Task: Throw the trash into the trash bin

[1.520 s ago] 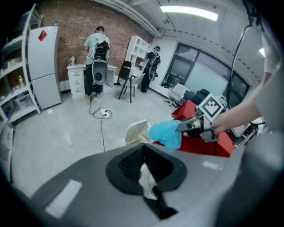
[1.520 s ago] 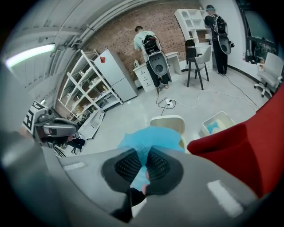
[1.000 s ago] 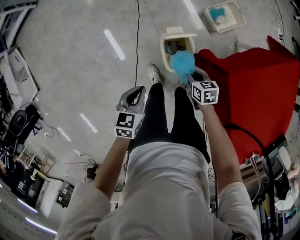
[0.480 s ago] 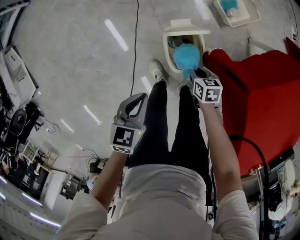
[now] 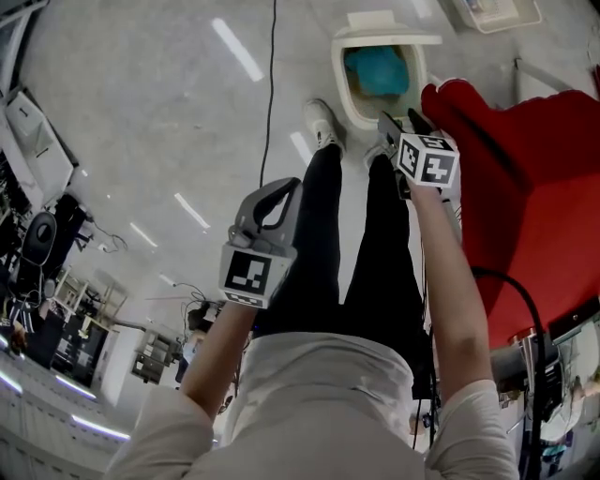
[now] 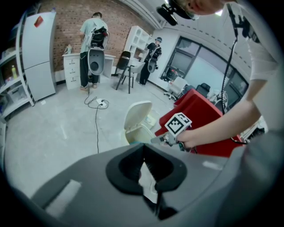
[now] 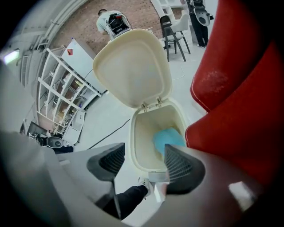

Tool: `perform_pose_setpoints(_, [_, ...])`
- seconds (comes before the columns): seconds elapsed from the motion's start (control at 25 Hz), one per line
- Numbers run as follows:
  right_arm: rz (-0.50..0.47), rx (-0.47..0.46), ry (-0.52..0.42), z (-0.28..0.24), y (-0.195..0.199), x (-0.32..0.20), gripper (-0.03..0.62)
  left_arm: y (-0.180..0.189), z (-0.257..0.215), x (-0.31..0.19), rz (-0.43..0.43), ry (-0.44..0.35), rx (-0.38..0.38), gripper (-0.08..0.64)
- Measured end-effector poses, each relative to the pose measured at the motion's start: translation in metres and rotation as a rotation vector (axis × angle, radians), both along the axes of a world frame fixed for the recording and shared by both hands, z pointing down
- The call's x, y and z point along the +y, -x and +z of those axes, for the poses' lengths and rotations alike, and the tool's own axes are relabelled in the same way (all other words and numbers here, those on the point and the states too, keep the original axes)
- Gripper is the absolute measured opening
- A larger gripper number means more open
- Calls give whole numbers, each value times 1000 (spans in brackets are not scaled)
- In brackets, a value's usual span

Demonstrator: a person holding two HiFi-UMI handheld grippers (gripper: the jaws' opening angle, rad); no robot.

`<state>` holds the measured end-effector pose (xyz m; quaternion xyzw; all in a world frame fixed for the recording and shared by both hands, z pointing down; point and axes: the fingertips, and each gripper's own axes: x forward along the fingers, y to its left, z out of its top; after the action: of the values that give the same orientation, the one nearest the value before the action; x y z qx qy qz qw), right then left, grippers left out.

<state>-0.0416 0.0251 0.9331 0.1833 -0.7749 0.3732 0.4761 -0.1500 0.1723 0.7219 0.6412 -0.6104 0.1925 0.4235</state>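
Grey floor (image 5: 141, 112) w/ light streaks fills most of the head view; a black cable (image 5: 273, 75) runs up-frame.

**Head view.** Cream bin (image 5: 338, 84) at top centre, lid (image 5: 384, 22) swung open. Blue trash (image 5: 378, 70) lies inside the bin. R. gripper (image 5: 400, 120) hangs just in front of the bin rim, beside a red seat (image 5: 525, 178). L. gripper (image 5: 279, 192) is held lower in frame, well apart from the bin, over the person's leg. One shoe (image 5: 323, 122) stands just left of the bin. A tray (image 5: 497, 11) sits at the top edge.

**L. gripper view.** L. gripper (image 6: 143, 148) has its jaws together at the tips, nothing between them. Beyond it: bin (image 6: 138, 126) w/ lid up, the red seat (image 6: 199, 111) and the R. gripper (image 6: 156, 141) poised at the bin mouth. Background: fridge (image 6: 37, 57), brick wall (image 6: 57, 26), two people (image 6: 91, 48) at the far furniture.

**R. gripper view.** R. gripper (image 7: 143, 162) has its jaws wide apart, having just been opening; nothing is held between them. It looks down into the bin (image 7: 137, 146). The trash (image 7: 168, 139) rests against the bin's right inner wall, clear of both pads. The lid (image 7: 133, 66) stands upright behind. The red seat (image 7: 239, 111) touches or nearly touches the bin's right side; cannot tell which. Shelving (image 7: 57, 93) at left.
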Motion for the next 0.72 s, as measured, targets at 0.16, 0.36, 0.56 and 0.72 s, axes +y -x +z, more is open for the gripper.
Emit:
perform_pose_setpoints(0.16, [-2,-12,-1,-4,-3,2,279,2,2,-3,-9,-4,-1,5])
perform_pose_setpoints(0.36, [-3,-37,-24,-16,-4,-1,269,0,1,-8,-18,-19,-13,5])
perform_pose_setpoints(0.56, [-11,-75,-53,-44,-4,-1,181,-4,-15,-10,-15,-38,-32,5])
perform_pose_setpoints(0.72, [-21,-100,-87,-79,-8,0,111,-6,-35,-13,-17,-57,-39,5])
